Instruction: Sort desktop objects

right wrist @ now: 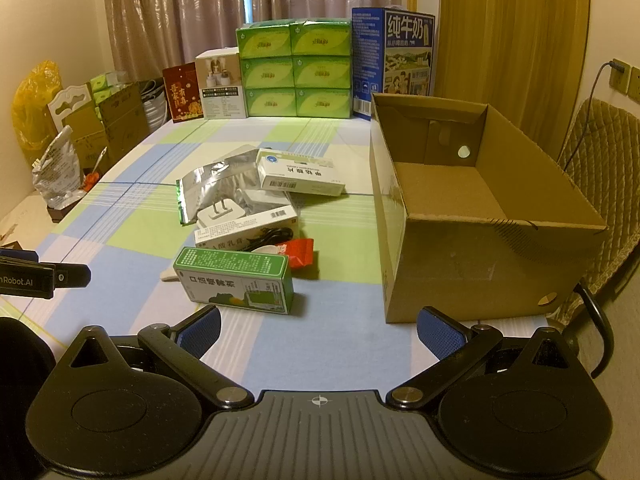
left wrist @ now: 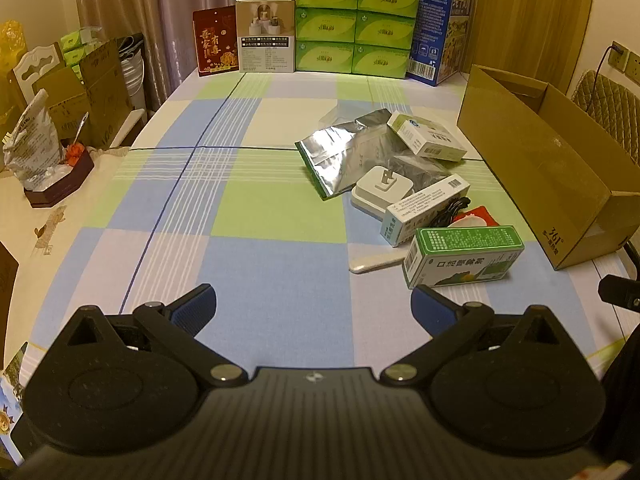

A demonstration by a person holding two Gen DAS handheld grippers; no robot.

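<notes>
A pile of small items lies on the checked tablecloth: a green medicine box (left wrist: 462, 256) (right wrist: 236, 280) nearest me, a white medicine box (left wrist: 426, 210) (right wrist: 248, 228), another white box (left wrist: 428, 140) (right wrist: 300, 174) further back, a white plug adapter (left wrist: 382, 190) (right wrist: 218, 214), a silver foil pouch (left wrist: 340, 156) (right wrist: 208, 184), a black cable (right wrist: 272, 236) and a red packet (right wrist: 298, 254). An open cardboard box (left wrist: 552, 160) (right wrist: 480, 216) stands right of the pile, with nothing inside. My left gripper (left wrist: 314, 304) is open above the cloth, left of the green box. My right gripper (right wrist: 318, 330) is open near the table edge.
Along the far edge stand stacked green tissue packs (left wrist: 354, 20) (right wrist: 294, 68), a blue milk carton (left wrist: 440, 28) (right wrist: 394, 56), a white carton (left wrist: 266, 34) and a red card (left wrist: 216, 40). Cartons and bags crowd the left side (left wrist: 60, 100). A quilted chair (right wrist: 600, 184) stands right.
</notes>
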